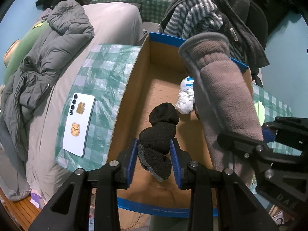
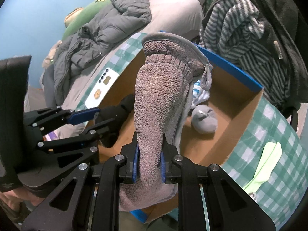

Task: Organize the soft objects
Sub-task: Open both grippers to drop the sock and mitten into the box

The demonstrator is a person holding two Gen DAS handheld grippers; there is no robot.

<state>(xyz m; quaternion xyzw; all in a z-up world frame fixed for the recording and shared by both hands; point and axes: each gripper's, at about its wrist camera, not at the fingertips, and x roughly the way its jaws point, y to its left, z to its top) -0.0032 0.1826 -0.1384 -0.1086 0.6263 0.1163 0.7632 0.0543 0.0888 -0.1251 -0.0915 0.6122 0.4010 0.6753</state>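
My left gripper (image 1: 154,158) is shut on a bundle of black socks (image 1: 159,132), which hangs over the open cardboard box (image 1: 132,80) with blue-edged flaps. Seen from the right wrist, the left gripper (image 2: 96,119) holds the black socks (image 2: 117,113) at the box's left side. My right gripper (image 2: 149,166) is shut on a folded grey-brown fleece towel (image 2: 157,104) that stands up over the box. From the left wrist, that towel (image 1: 223,88) and the right gripper (image 1: 265,134) are on the right. A white-and-blue crumpled cloth (image 1: 185,96) and a grey rolled sock ball (image 2: 205,120) lie inside the box.
The box stands on a green checked tablecloth (image 1: 100,73). A white phone (image 1: 79,123) lies left of the box and a pale green cloth (image 2: 267,159) right of it. A grey puffer jacket (image 1: 48,57) covers the bed. A striped robe and a dark coat (image 2: 250,28) hang behind.
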